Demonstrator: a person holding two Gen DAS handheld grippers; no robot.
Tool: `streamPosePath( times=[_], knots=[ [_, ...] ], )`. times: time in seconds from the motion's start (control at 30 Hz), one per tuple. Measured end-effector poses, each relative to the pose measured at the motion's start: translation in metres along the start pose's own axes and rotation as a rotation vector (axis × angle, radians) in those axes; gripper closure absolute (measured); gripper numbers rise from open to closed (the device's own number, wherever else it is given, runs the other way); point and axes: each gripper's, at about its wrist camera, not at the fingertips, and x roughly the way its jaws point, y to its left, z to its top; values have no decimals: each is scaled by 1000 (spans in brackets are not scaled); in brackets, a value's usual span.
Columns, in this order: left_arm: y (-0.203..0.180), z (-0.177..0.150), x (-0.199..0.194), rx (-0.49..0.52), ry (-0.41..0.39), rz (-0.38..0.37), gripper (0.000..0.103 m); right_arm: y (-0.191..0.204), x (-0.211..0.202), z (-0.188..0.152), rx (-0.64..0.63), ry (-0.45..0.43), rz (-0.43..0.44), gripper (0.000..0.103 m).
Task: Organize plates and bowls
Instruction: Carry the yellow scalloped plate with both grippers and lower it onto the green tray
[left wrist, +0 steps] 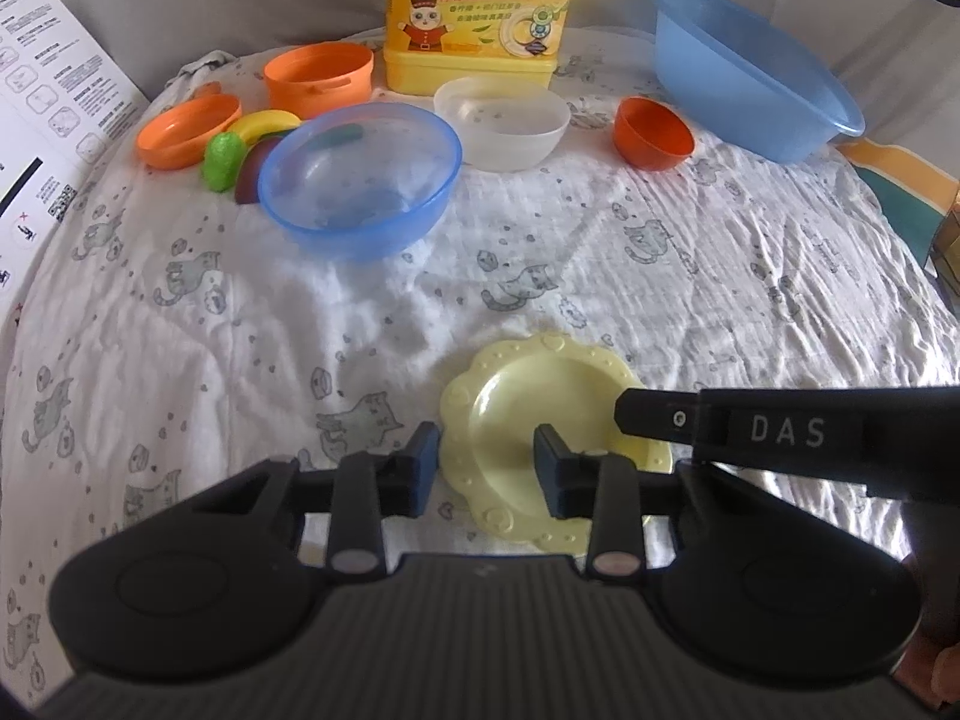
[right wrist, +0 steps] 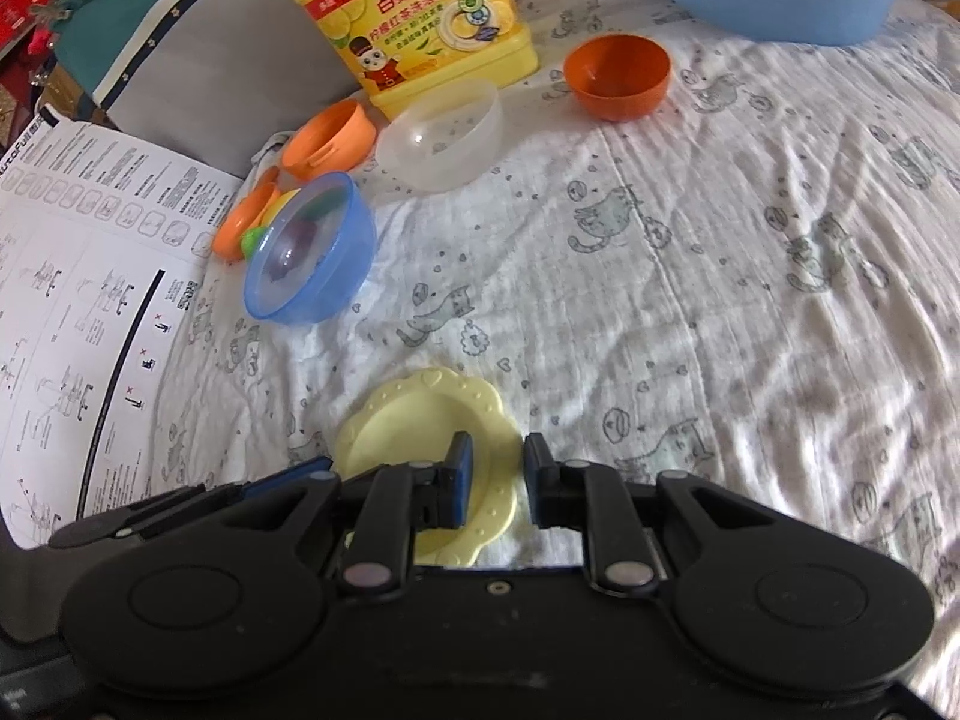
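A pale yellow scalloped plate (left wrist: 528, 414) lies flat on the cat-print cloth; it also shows in the right wrist view (right wrist: 420, 420). My left gripper (left wrist: 486, 468) is open, its fingers astride the plate's left rim. My right gripper (right wrist: 495, 480) is open, its fingers astride the plate's right rim; its black finger (left wrist: 660, 417) reaches in over the plate in the left wrist view. Farther off stand a clear blue bowl (left wrist: 360, 180), a clear white bowl (left wrist: 504, 123), a small orange bowl (left wrist: 654, 132), an orange plate (left wrist: 186, 129) and an orange pot (left wrist: 318, 78).
A yellow detergent bottle (left wrist: 474, 12) stands at the back, a big blue basin (left wrist: 750, 66) at the back right. Toy fruit (left wrist: 252, 144) lies by the blue bowl. A printed instruction sheet (right wrist: 90, 300) lies on the left.
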Motion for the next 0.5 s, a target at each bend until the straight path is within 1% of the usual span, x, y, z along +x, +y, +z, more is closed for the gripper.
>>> streamPosePath(
  times=[0.23, 0.5],
  knots=[
    [-7, 1, -20, 1, -30, 0, 70, 4, -18, -1, 7, -18, 1, 84],
    [-3, -6, -55, -6, -75, 9, 70, 22, -46, -8, -10, -31, 25, 84]
  ],
)
